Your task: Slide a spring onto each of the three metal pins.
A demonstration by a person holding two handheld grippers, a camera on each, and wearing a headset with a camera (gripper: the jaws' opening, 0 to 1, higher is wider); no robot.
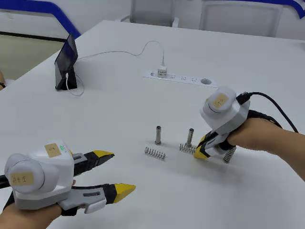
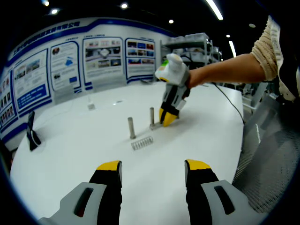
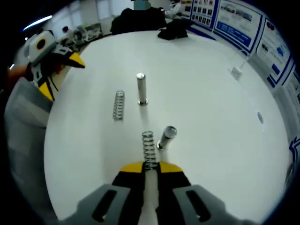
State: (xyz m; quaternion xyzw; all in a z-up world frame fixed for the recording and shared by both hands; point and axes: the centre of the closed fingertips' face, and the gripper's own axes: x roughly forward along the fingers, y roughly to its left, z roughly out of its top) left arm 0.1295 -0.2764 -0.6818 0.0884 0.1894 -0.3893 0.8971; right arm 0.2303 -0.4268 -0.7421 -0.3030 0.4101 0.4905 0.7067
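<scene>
- Yellow-tipped jaws of the right gripper [image 3: 150,168] stand almost together and seem to pinch the near end of the held spring [image 3: 148,146]. The rest of that coil lies flat on the surface, pointing away from the tool.
- Gripping one end looks deliberate: it leaves the far end free, so the coil can be tipped up and its open mouth brought over a pin top.
- Just beside the held spring stands the near pin [image 3: 166,137], upright and bare, which is likely the target.
- Further out, the far pin [image 3: 141,89] is also upright and bare, with the loose spring [image 3: 118,105] lying flat alongside it, apart from it.
- A third spring [image 1: 229,153] stands tilted on the other side of the right gripper; whether a pin is inside it I cannot tell.
- The left gripper [image 1: 114,172] hovers near the person's edge of the table [image 1: 119,95], jaws wide apart and holding nothing, probably waiting its turn.
- Pins and springs sit directly on the table's surface, in its middle, not in any tray or box.
- Toward the far edge lies a power strip [image 1: 178,78]; near the left edge a tablet [image 1: 66,64] is propped up.
</scene>
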